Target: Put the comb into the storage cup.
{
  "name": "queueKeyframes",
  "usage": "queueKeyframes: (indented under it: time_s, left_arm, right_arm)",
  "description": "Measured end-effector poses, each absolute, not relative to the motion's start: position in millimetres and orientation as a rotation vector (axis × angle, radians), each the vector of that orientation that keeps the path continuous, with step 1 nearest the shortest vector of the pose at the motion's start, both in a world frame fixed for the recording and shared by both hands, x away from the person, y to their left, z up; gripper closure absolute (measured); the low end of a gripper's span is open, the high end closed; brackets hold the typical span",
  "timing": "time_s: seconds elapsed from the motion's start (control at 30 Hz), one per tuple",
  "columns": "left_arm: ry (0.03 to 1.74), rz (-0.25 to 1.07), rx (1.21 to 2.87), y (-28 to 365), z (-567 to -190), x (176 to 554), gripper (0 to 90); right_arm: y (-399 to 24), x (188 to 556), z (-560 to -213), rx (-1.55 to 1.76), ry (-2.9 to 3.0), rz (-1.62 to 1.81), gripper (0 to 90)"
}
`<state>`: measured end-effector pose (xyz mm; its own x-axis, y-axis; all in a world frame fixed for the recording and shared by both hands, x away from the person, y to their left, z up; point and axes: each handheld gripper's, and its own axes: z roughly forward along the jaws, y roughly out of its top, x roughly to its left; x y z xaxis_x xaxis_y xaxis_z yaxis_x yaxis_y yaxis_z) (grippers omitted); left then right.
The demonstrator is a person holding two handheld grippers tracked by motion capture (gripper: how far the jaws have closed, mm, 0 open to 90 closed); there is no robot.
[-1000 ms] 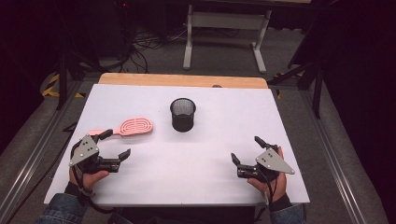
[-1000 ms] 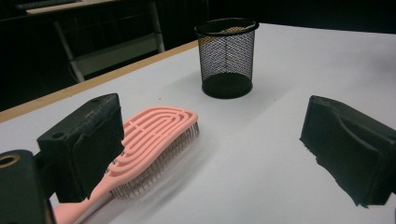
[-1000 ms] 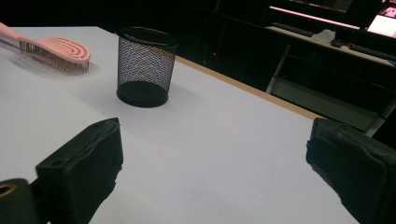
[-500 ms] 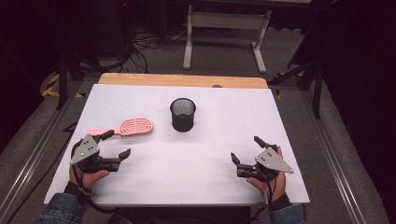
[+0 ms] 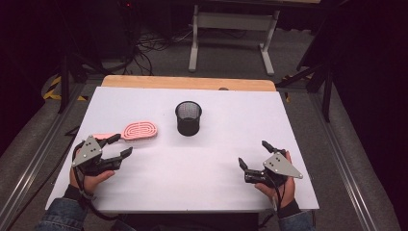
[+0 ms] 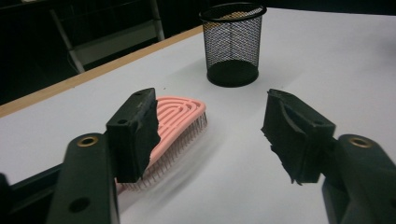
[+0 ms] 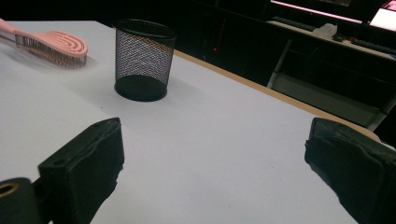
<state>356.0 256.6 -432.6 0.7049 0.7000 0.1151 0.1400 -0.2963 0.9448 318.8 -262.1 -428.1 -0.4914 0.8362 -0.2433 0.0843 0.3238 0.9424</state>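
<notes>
The left gripper (image 6: 210, 135) had just been narrowing its empty jaws beside the pink hairbrush (image 6: 180, 116), the mesh cup (image 6: 232, 44) standing beyond.

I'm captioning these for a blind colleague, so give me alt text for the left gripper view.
Two black open jaws of the left gripper frame a white table, their gap having just narrowed with nothing between them. A pink hairbrush lies bristles down, partly behind one jaw, and a black mesh cup stands upright farther off.

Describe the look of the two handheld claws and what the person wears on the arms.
Both the left claw and the right claw are black, each topped by a grey three-cornered plate with small dark holes. Their jaws end in thick black pads with ragged edges. A black cable trails from each. Both sleeves are blue denim.
</notes>
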Motion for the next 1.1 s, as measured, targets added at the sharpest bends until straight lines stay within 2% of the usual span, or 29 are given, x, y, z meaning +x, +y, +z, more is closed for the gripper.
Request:
queueKeyframes:
  time_s: [0.1,0.27,0.47,0.57,0.87,1.1]
  left_arm:
    - [0.658,0.657,1.836,259.0,-430.0,358.3,50.1]
    - [0.667,0.66,1.843,264.1,-426.3,363.0,73.3]
    - [0.705,0.676,1.857,271.7,-423.3,372.2,85.8]
    - [0.735,0.666,1.849,277.8,-422.4,378.2,89.7]
    - [0.829,0.673,1.867,297.7,-417.2,394.7,90.0]
    - [0.962,0.629,1.997,305.1,-425.1,425.1,90.0]
  right_arm:
    - [-262.0,319.2,-428.3,0.82,1.82,1.232,5.3]
    - [-261.2,319.6,-429.4,0.819,1.831,1.228,5.5]
    - [-260.4,320.2,-430.6,0.821,1.833,1.225,5.5]
    - [-260.2,320.4,-431.1,0.82,1.836,1.224,5.5]
    - [-260.4,321.6,-433.1,0.831,1.846,1.222,5.5]
    - [-260.3,323.0,-434.9,0.843,1.855,1.216,5.5]
